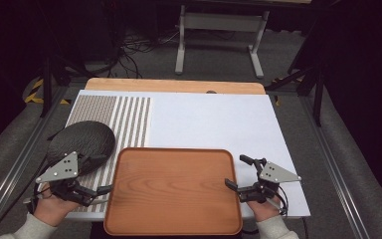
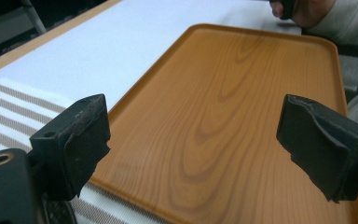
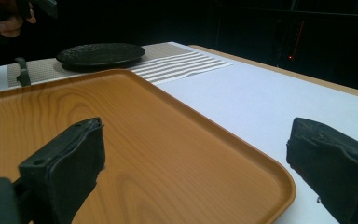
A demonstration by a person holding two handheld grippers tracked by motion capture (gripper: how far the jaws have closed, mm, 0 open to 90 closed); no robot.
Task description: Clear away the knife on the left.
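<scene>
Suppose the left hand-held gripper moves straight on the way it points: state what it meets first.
Probably the wooden tray: the open left hand-held gripper points across its near edge at its bare surface, though its height above the rim is unclear.

The tray (image 1: 173, 191) is orange-brown with a wood-grain pattern; the plate (image 1: 81, 141) is black with a rough, mottled surface; the placemat (image 1: 129, 119) carries beige and white stripes beside a finely woven beige field; the table cover (image 1: 219, 119) is plain white
</scene>
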